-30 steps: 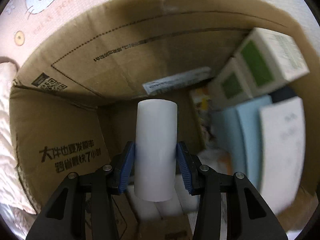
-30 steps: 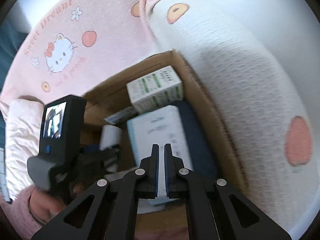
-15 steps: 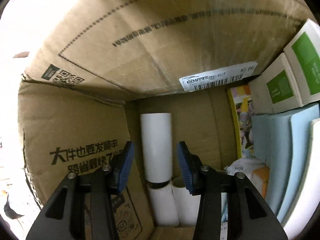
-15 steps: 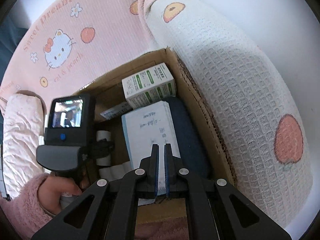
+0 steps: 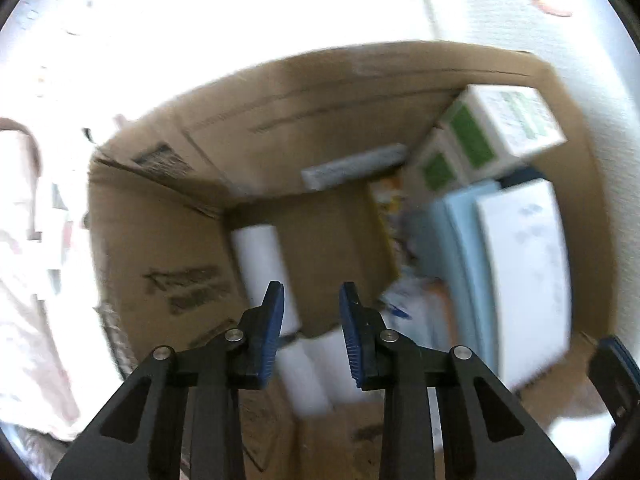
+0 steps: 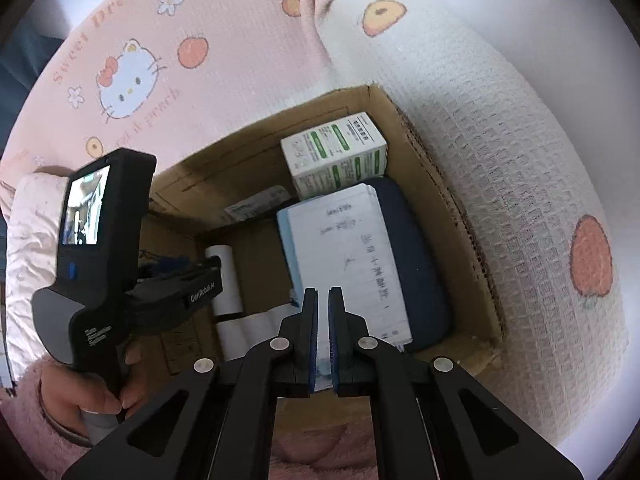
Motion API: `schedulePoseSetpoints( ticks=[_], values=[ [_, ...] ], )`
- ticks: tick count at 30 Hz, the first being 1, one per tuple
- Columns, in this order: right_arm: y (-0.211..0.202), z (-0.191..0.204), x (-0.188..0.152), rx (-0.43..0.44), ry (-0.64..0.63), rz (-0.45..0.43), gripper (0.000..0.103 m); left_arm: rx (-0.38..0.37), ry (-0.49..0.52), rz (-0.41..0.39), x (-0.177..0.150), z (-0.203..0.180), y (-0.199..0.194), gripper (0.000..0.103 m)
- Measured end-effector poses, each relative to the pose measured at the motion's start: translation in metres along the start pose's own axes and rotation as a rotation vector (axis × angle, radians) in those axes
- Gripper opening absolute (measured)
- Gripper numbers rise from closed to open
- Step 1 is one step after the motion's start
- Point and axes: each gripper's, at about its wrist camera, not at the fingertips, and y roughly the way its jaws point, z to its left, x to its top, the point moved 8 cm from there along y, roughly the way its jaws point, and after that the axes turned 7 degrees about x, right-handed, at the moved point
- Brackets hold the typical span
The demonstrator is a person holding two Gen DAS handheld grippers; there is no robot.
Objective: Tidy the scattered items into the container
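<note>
A brown cardboard box stands on a pink bed. A white paper roll lies on the box floor by its left wall, with two more white rolls nearer me. My left gripper is open and empty, above the rolls; it also shows in the right wrist view. My right gripper is shut and empty, above the box's near edge.
The box's right side holds white-and-green cartons, a white notebook on light blue pads and a dark blue case. A pink Hello Kitty sheet and a white quilt roll surround the box.
My left gripper has let go of the white roll, which now lies on the box floor. The left gripper has since drawn back up and out of the box.
</note>
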Motion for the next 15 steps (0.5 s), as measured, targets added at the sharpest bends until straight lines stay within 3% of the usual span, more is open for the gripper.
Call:
schedulePoseSetpoints(
  ticks=[2,5,7,9,12,15],
  values=[
    [-0.003,0.006,-0.002,0.015,-0.005,-0.006,0.002,-0.121,0.05,-0.006,-0.018,-0.018,-0.007,0.032],
    [-0.011,0.005,-0.012,0.013,-0.031,-0.016,0.002,-0.212,0.094,-0.061,-0.027,-0.033,-0.023,0.033],
    [-0.012,0.003,-0.03,0.036,-0.13,0.037,0.002,-0.252,0.115,-0.104,-0.028,-0.036,-0.034,0.033],
    [-0.011,0.002,-0.04,0.046,-0.104,0.043,0.002,-0.332,0.12,-0.124,-0.025,-0.048,-0.038,0.033],
    [-0.005,0.003,-0.044,0.029,-0.097,0.035,0.002,-0.44,0.08,-0.096,-0.02,-0.05,-0.039,0.034],
    [0.006,0.005,-0.052,0.023,-0.084,0.054,0.002,-0.494,0.049,-0.046,-0.023,-0.056,-0.031,0.042]
  ],
)
